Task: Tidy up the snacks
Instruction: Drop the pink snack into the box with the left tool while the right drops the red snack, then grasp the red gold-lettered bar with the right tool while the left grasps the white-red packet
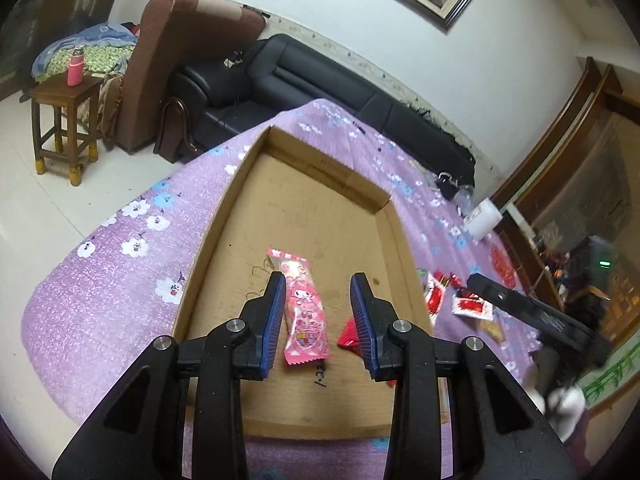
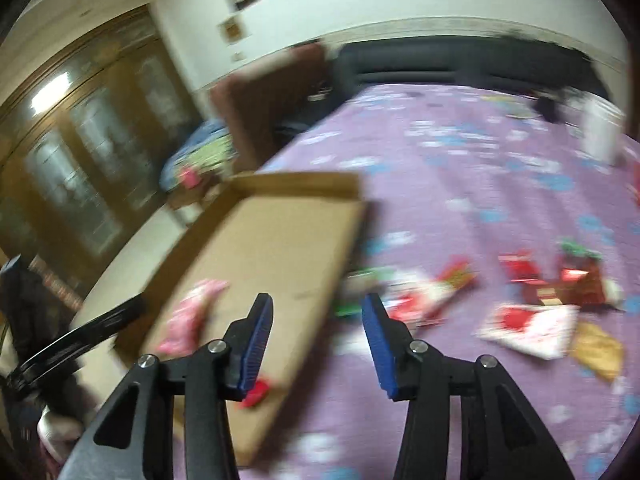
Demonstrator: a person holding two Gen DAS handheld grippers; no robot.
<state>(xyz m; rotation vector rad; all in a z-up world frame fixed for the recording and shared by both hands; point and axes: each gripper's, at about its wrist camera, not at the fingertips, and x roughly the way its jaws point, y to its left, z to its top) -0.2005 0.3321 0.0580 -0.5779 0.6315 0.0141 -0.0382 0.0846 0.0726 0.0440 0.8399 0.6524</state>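
Cardboard tray [image 1: 224, 216] holds a pink packet [image 1: 304, 312] and a red candy [image 1: 349, 336]; perhaps six snacks [image 2: 528, 328] wait beside it. Both grippers [image 1: 318, 312] [image 2: 318, 344] gape wide, empty.

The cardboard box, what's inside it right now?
Inside the box lie a pink snack packet and a small red wrapper, partly hidden by the left gripper. The rest shows bare cardboard.

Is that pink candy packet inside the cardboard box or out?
Inside: the pink candy packet lies flat on the cardboard box floor, within its walls.
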